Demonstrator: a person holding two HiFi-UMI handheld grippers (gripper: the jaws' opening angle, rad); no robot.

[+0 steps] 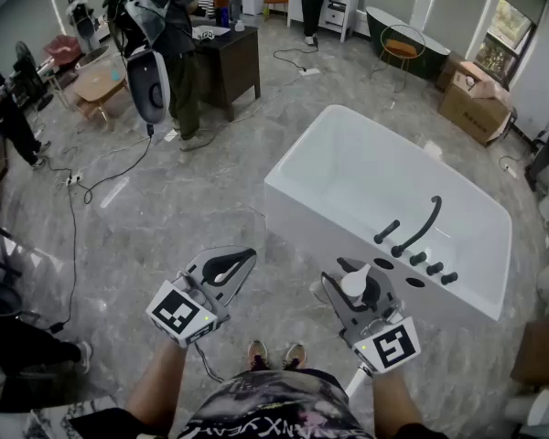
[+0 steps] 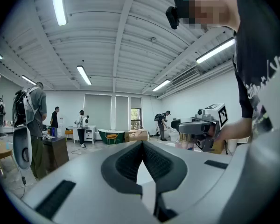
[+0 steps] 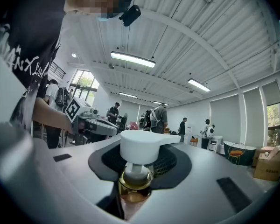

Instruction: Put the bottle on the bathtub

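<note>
marble floor (image 1: pixel 192 210) with trailing cables (image 1: pixel 73 236) fronts the white bathtub (image 1: pixel 366 176); left gripper (image 1: pixel 249 256) closed and empty; right gripper (image 1: pixel 348 277) grips a pump bottle (image 3: pixel 141 146), its gold collar (image 3: pixel 136 180) visible only in the right gripper view.

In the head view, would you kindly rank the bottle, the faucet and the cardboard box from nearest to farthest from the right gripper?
1. Bottle: in the right gripper's jaws.
2. Faucet: on the bathtub rim, just ahead.
3. Cardboard box: far right, past the bathtub.
</note>
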